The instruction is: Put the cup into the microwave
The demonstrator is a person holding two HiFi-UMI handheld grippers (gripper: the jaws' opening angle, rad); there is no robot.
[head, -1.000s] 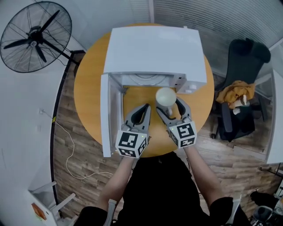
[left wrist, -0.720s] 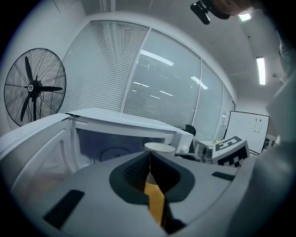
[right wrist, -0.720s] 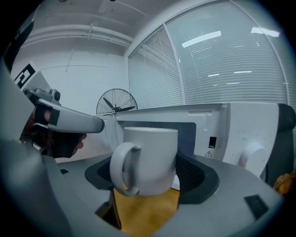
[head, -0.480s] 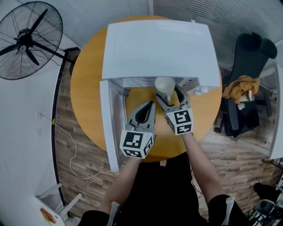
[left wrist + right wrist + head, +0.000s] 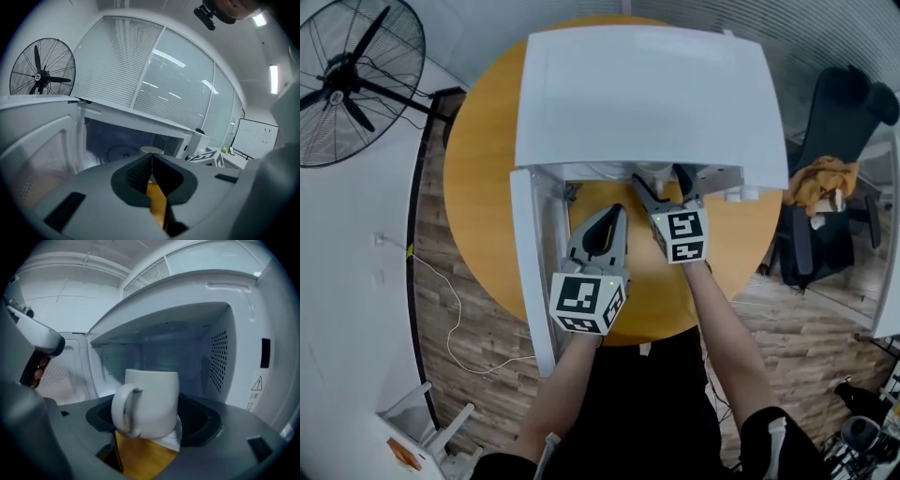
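Observation:
A white mug [image 5: 152, 401] with its handle to the left sits upright between the jaws of my right gripper [image 5: 152, 420], which is shut on it. Straight ahead is the open cavity of the white microwave [image 5: 178, 352]. From above, my right gripper [image 5: 663, 184] reaches under the front edge of the microwave [image 5: 647, 94], and the mug is almost wholly hidden there. My left gripper [image 5: 616, 212] is shut and empty, hanging over the table just left of the right one. Its own view shows the shut left gripper [image 5: 151, 158] and the mug's rim [image 5: 152, 150] beyond.
The microwave door [image 5: 525, 272] stands open to the left. The round orange table [image 5: 483, 187] carries the microwave. A standing fan [image 5: 347, 84] is on the left, an office chair [image 5: 830, 187] with clothes on the right. A glass turntable [image 5: 119, 152] lies inside the cavity.
My right gripper has carried the mug forward from the table's open part to under the microwave's front edge. My left gripper stays shut and has barely moved.

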